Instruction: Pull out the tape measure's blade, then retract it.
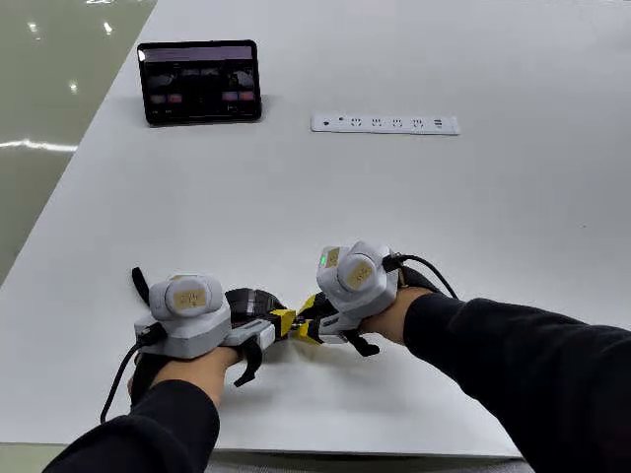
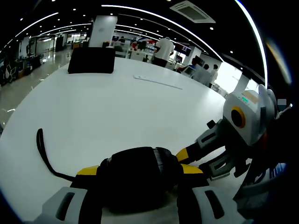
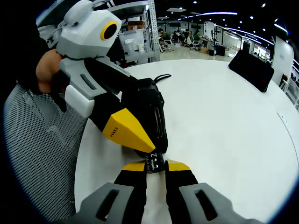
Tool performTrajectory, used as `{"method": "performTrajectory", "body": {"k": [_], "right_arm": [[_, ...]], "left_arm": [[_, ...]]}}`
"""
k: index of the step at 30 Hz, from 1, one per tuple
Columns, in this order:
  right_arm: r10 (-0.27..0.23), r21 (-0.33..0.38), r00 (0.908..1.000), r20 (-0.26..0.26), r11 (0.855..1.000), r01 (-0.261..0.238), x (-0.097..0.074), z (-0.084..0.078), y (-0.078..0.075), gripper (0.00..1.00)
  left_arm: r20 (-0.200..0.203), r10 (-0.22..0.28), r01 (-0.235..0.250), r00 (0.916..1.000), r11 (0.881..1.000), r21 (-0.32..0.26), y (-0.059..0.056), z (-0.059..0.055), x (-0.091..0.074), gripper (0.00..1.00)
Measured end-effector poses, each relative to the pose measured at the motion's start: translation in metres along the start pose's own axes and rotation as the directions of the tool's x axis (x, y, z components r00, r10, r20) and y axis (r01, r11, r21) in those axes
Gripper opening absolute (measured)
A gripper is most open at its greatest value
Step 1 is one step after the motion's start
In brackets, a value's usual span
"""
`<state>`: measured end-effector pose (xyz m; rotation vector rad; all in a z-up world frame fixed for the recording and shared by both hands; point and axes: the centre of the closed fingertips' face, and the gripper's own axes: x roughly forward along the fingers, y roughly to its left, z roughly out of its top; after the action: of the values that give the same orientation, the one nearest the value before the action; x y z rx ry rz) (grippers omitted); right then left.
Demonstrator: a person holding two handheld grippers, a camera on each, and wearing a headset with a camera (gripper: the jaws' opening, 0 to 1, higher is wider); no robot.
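While left gripper (image 2: 140, 169) clamps tape measure (image 2: 140, 184), right gripper (image 3: 155, 166) pinches blade tip (image 3: 154, 161).

The table (image 1: 414, 217) is plain white. At eleven o'clock in the head view the tablet (image 1: 199, 82) is black, its dark screen dotted with pink and purple tiles. At one o'clock the power strip (image 1: 385, 123) is white. The floor (image 1: 44, 108) at ten o'clock is glossy grey-green. Both sleeves (image 1: 523, 370) are black. The tape measure (image 3: 147, 109) is black, with a black strap (image 2: 42, 149). The left gripper (image 2: 139, 169) and right gripper (image 3: 155, 167) have white-grey bodies, black jaws and yellow tips. The blade end (image 3: 154, 161) between the right gripper's tips looks black with pale marks, though it is too small to be sure. At eight o'clock in the right gripper view a chair back (image 3: 37, 158) is grey, finely dotted mesh.
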<state>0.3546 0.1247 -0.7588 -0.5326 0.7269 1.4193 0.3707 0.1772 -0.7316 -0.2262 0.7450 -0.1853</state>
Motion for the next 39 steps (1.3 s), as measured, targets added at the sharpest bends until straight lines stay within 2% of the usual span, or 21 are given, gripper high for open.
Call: {"method": "performTrajectory", "body": {"k": [17,23,26,33,39], "right_arm": [[0.015,-0.016,0.9999,0.003,1.000,-0.015,0.0029,0.0035,0.0014,0.11],[0.013,-0.049,0.9999,0.010,0.999,-0.012,-0.0015,0.0010,0.0016,0.12],[0.008,-0.023,0.9997,0.024,1.000,-0.008,-0.0033,0.0005,-0.0003,0.11],[0.011,-0.015,0.9997,0.021,1.000,-0.010,0.0013,0.0040,0.0027,0.10],[0.004,-0.039,0.9998,0.020,0.999,-0.003,0.0020,0.0045,0.0036,0.10]], "left_arm": [[-0.001,-0.004,0.004,1.0000,1.000,0.000,-0.0006,-0.0003,-0.0003,0.60],[0.000,-0.004,0.004,1.0000,1.000,0.002,-0.0005,-0.0002,-0.0002,0.60],[0.001,-0.004,0.004,1.0000,1.000,0.000,-0.0004,-0.0002,-0.0002,0.60],[0.002,-0.005,0.005,1.0000,1.000,-0.003,-0.0009,-0.0001,-0.0009,0.60],[0.001,-0.004,0.004,1.0000,1.000,0.002,-0.0009,0.0000,-0.0004,0.60]]}}
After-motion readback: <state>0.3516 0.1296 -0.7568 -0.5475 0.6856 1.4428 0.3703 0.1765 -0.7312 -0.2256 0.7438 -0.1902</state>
